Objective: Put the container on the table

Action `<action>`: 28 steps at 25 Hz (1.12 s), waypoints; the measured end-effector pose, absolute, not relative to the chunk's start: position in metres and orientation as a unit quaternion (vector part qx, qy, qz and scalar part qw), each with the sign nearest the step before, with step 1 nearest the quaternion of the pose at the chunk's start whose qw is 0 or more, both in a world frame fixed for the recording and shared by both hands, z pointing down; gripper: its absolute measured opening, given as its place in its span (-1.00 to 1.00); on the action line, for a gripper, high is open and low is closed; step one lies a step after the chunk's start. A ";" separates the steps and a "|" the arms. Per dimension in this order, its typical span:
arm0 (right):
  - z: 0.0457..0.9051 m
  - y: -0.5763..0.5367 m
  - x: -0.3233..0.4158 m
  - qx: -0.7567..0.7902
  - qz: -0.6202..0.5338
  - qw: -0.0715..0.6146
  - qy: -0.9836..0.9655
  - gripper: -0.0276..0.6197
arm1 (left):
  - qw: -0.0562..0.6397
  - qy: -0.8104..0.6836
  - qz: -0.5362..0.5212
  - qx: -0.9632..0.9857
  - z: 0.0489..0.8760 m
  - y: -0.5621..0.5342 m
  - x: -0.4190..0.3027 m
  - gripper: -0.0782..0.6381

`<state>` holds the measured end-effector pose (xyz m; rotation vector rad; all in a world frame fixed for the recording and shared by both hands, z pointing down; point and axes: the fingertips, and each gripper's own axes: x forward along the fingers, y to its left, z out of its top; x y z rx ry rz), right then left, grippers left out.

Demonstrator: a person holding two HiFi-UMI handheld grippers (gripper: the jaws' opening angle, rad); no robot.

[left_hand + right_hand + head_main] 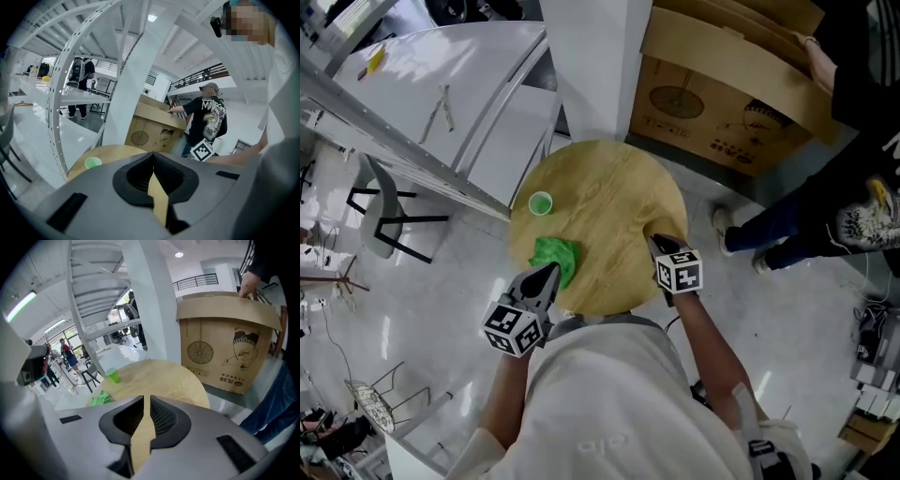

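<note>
Tabletop (619,202), round and wooden, lies bare ahead of both tools across most of its width. The left gripper (551,272) hangs over the near-left rim. The right gripper (657,242) is over the near-right rim, well apart from it. Each gripper view shows the jaws drawn together to a thin slit with only wood grain behind it, so neither tool holds anything.

The green cup (541,202), the container, stands upright on the table ahead of the left gripper and close to the left edge. A crumpled green cloth (555,260) lies between that cup and the left jaw tips. The tips overlap the cloth's near edge from above, and I cannot tell whether they touch it.

Beyond the far rim a white column (595,66) rises. A cardboard box (712,122) stands ahead and right of the right gripper, held by a bystander (825,220) whose legs are close to the table's right side. To the left of the left gripper a slanted metal frame (403,150) runs along the table's edge, with a chair (380,211) behind it.

The wearer's torso hides the table's near rim. The box is cut off by the picture's top edge, and the left gripper's body hides the cloth in its own view.
</note>
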<state>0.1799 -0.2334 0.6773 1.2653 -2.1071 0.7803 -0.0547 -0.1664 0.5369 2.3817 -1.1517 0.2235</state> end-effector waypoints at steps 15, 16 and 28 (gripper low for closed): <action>0.531 -0.199 0.152 0.504 0.207 0.158 -0.824 -0.77 | 0.174 -0.348 0.057 0.919 0.491 -0.203 -0.038 -0.73; 0.523 -0.195 0.151 0.506 0.201 0.151 -0.825 -0.77 | 0.169 -0.341 0.055 0.923 0.486 -0.203 -0.035 -0.73; 0.466 -0.152 0.158 0.547 0.138 0.102 -0.819 -0.77 | 0.134 -0.264 0.041 0.954 0.455 -0.199 -0.005 -0.73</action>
